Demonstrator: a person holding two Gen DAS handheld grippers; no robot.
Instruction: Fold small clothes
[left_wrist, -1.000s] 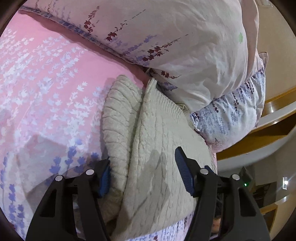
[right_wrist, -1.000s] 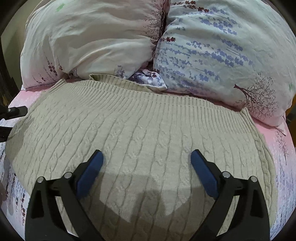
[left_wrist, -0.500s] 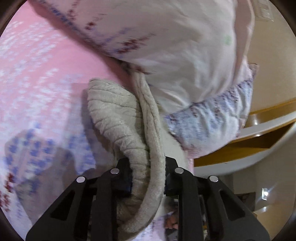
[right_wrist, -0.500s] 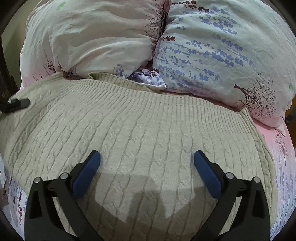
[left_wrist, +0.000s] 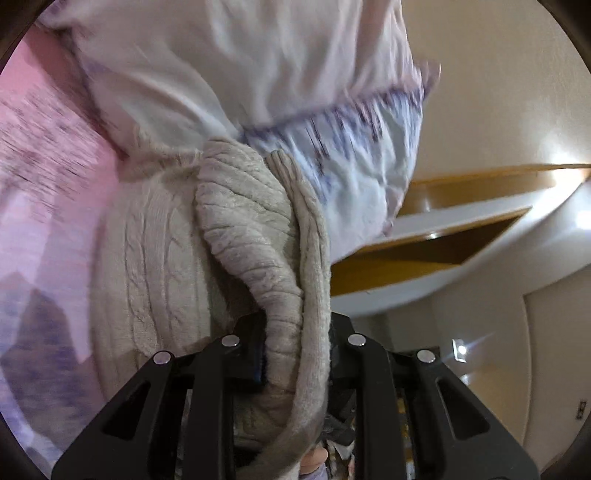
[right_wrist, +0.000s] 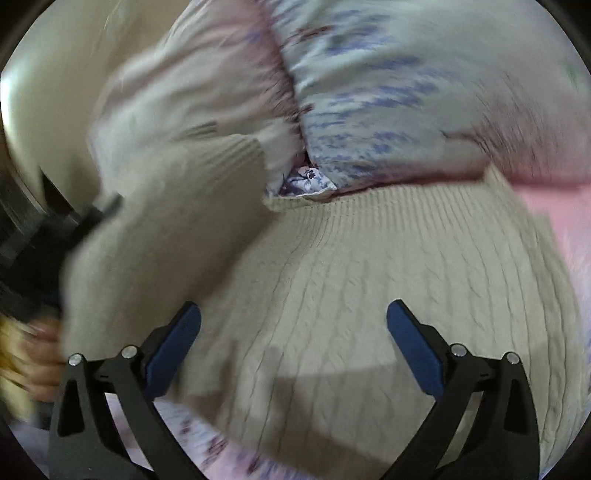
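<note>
A beige cable-knit sweater (right_wrist: 388, 280) lies on the pink flowered bedsheet (left_wrist: 40, 177). In the left wrist view my left gripper (left_wrist: 295, 350) is shut on the sweater's (left_wrist: 251, 236) bunched edge, which rises between the black fingers. In the right wrist view that lifted side (right_wrist: 159, 240) stands up as a flap at the left, with the left gripper's black tip (right_wrist: 107, 206) and a hand (right_wrist: 40, 354) behind it. My right gripper (right_wrist: 293, 347) hovers open just above the sweater's near part, its blue pads (right_wrist: 173, 347) wide apart and holding nothing.
Two pillows lean at the head of the bed, a pale pink one (right_wrist: 192, 110) and a blue-flowered one (right_wrist: 406, 103). Beyond the bed in the left wrist view are a cream wall (left_wrist: 498, 92) and a wooden shelf (left_wrist: 436, 251).
My left gripper closed on the sweater's left edge and lifted it up and over toward the middle. The right gripper stayed open and shifted over the sweater; both views turned and blurred.
</note>
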